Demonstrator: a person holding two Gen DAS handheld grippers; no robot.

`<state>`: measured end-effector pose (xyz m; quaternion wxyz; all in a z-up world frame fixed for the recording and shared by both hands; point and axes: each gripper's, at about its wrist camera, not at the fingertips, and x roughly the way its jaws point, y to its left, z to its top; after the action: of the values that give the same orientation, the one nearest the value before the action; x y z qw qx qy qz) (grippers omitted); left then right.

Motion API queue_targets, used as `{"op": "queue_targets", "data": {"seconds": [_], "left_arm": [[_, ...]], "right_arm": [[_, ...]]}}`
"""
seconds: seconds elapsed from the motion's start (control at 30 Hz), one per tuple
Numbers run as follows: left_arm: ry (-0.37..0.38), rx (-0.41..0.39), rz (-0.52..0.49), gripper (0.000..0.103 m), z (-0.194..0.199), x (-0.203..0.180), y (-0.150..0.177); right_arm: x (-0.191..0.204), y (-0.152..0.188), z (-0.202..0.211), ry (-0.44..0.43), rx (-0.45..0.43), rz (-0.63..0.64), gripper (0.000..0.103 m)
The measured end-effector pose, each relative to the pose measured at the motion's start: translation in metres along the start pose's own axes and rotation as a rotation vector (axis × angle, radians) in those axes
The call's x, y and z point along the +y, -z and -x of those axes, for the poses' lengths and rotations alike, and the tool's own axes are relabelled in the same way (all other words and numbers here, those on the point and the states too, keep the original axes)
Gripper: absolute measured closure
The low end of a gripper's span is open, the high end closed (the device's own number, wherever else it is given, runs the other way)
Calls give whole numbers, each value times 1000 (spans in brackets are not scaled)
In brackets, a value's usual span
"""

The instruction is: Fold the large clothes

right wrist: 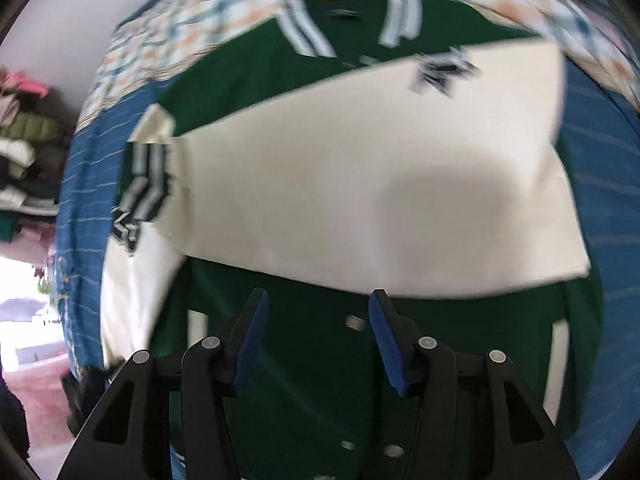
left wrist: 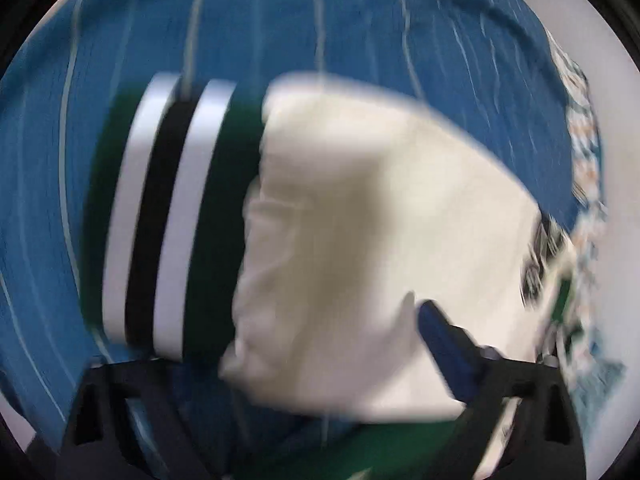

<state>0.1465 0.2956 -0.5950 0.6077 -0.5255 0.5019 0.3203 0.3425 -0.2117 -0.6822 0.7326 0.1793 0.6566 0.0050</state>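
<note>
A green varsity jacket with cream sleeves lies on a blue striped sheet. One cream sleeve is folded across its body. In the left wrist view a cream sleeve with a green, white and black striped cuff fills the middle. My left gripper is down at this sleeve, which lies between its jaws. One blue pad rests against the cloth; the other finger is hidden behind it. My right gripper hovers open over the green front with its snaps, holding nothing.
A patterned quilt lies beyond the jacket's collar. A pile of clothes sits on a shelf at the far left, with pink floor below. A white wall borders the bed.
</note>
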Motion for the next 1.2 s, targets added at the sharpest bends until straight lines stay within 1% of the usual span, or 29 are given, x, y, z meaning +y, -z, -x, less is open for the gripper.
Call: {"op": "queue_targets", "data": {"seconds": [0.03, 0.07, 0.1, 0.13, 0.2, 0.27, 0.3, 0.33, 0.37, 0.4, 0.43, 0.47, 0.5, 0.53, 0.57, 0.6, 0.63, 0.67, 0.73, 0.8, 0.83, 0.87, 0.9, 0.93, 0.97, 1.03, 1.1, 1.17, 1.2], "left_arm": [[-31, -47, -13, 45, 4, -8, -14], [-62, -82, -36, 60, 7, -14, -25], [-85, -134, -74, 84, 15, -23, -42], [-79, -160, -100, 85, 20, -29, -55], [-105, -250, -182, 87, 41, -49, -89], [-108, -337, -277, 87, 68, -71, -120], [-105, -364, -310, 87, 77, -78, -130], [-99, -395, -351, 87, 90, -90, -140], [-90, -422, -399, 87, 103, -103, -149], [-90, -440, -445, 87, 114, -116, -154], [-92, -457, -488, 87, 122, -129, -155], [-96, -470, -520, 87, 127, -135, -153], [-102, -480, -554, 87, 133, -143, -152], [-106, -487, -577, 87, 135, -144, -146], [-111, -494, -604, 87, 135, -145, -138], [-116, -502, -621, 87, 138, -149, -136], [-118, -507, -634, 87, 139, -149, -136], [-120, -511, -648, 87, 138, -152, -128], [-134, -521, -672, 87, 139, -152, -124], [-141, -527, -691, 87, 134, -153, -119], [-150, -536, -705, 87, 135, -154, -113], [-153, -542, -716, 87, 135, -159, -109], [-153, -550, -728, 87, 137, -165, -103], [-152, -559, -740, 87, 140, -167, -96], [-151, -568, -757, 87, 145, -171, -87], [-164, -593, -801, 87, 153, -180, -67], [-170, -611, -851, 88, 161, -191, -46], [-171, -622, -918, 88, 167, -206, -23], [-165, -625, -949, 88, 168, -213, -13]], "right_arm": [[-6, 3, 5, 4, -1, -15, 49], [-10, 3, 8, 6, -3, -24, 49], [-12, 5, 14, 1, -3, -22, 49], [-8, 2, 10, -5, -3, -17, 49], [16, -7, 0, -37, -15, 21, 49], [54, -18, -10, -26, -39, 121, 47], [85, -24, -21, -2, -62, 216, 43], [105, -26, -26, 15, -82, 278, 34], [140, -27, -41, 49, -102, 390, 32], [159, -27, -51, 80, -107, 457, 32], [188, -26, -72, 140, -102, 541, 32], [202, -26, -85, 178, -96, 582, 33], [223, -25, -104, 237, -91, 640, 50], [236, -23, -117, 270, -103, 680, 60], [248, -22, -130, 323, -121, 707, 63], [256, -22, -135, 326, -128, 719, 67], [260, -21, -135, 315, -132, 724, 68], [264, -19, -132, 297, -138, 735, 69], [269, -10, -128, 263, -129, 795, 67], [260, -11, -125, 238, -104, 786, 63], [252, -15, -119, 195, -88, 751, 59], [237, -22, -107, 100, -53, 671, 56], [221, -30, -92, 13, -32, 585, 44], [202, -35, -76, -51, -31, 502, 37], [180, -37, -59, -86, -45, 429, 36], [135, -38, -34, -117, -61, 298, 36], [65, -33, -10, -128, -64, 100, 36], [9, -30, 1, -104, -64, -63, 36], [-33, -24, 6, -84, -72, -174, 37]]}}
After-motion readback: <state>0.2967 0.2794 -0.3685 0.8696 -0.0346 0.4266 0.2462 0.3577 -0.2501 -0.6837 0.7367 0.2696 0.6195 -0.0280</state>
